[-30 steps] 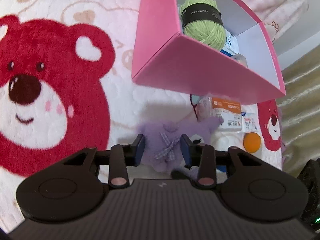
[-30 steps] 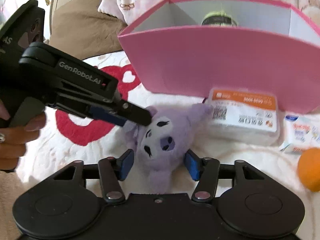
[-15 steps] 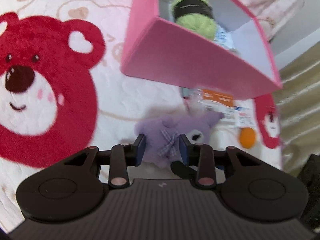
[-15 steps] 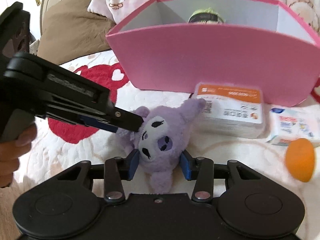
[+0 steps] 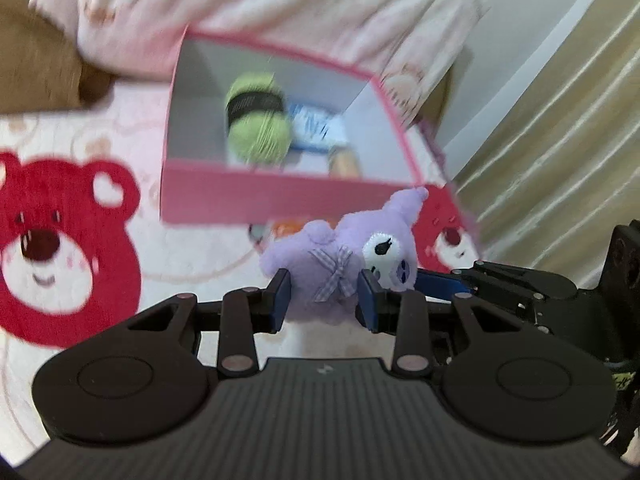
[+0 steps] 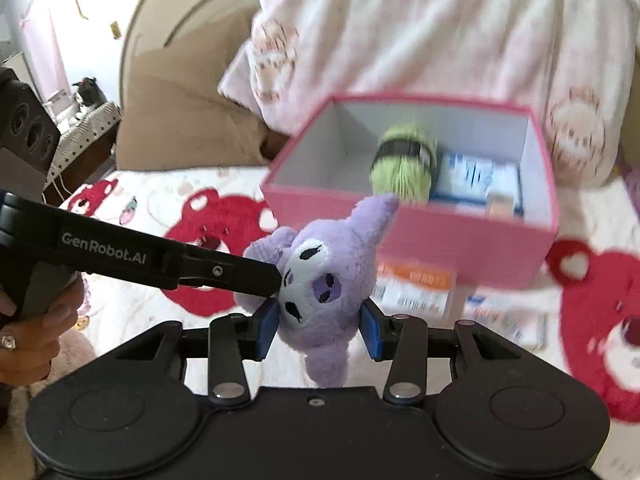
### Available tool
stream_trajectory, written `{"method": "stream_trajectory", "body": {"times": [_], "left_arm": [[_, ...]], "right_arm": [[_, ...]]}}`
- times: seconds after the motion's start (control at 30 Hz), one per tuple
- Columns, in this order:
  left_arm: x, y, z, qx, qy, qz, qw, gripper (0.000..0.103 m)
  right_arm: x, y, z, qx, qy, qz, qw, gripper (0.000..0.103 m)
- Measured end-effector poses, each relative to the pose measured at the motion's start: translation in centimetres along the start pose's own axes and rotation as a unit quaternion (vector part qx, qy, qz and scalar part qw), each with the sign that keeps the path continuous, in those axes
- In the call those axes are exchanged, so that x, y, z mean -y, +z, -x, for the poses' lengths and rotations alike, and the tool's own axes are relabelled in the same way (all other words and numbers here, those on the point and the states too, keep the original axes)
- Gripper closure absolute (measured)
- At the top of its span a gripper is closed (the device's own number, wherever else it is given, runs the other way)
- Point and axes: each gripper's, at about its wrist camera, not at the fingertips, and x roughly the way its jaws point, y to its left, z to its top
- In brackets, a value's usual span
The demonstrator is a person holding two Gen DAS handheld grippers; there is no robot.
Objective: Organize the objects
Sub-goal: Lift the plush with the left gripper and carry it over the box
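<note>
Lifted plush (image 5: 340, 268); boxed yarn (image 5: 258, 124)

The purple toy (image 6: 320, 300) is fuzzy plush with a checked cloth bow. The pink box (image 6: 460, 256) at its 1 o'clock looks like smooth matt card, holding fibrous green yarn (image 6: 402, 172). The blanket (image 5: 200, 240) is soft quilted fleece. Both grippers are matt black plastic.

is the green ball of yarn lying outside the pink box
No, the green yarn ball lies inside the pink box, beside a blue and white packet.
</note>
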Motion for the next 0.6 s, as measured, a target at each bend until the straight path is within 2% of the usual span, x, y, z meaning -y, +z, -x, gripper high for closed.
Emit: {"method": "stream_trajectory", "body": {"times": [0.17,0.33,0.5,0.6], "left_arm": [[2.1,3.2,2.2,0.018,0.0,-0.01,0.9998,0.069],[2.4,7.2,2.5,0.019,0.004,-0.002,0.9998,0.069],[1.9,10.1,0.1,0.016,0.009,0.007,0.9998,0.069],[1.2,11.2,-2.4,0.006,0.015,0.025,0.9996,0.069]], "right_arm": [[0.3,3.6,2.4,0.026,-0.002,0.025,0.999,0.054],[1.5,7.2,2.9,0.033,0.002,0.032,0.999,0.054],[4.1,10.2,1.0,0.018,0.002,0.019,1.0,0.054],[6.1,10.8,-1.1,0.005,0.004,-0.003,1.0,0.055]]}}
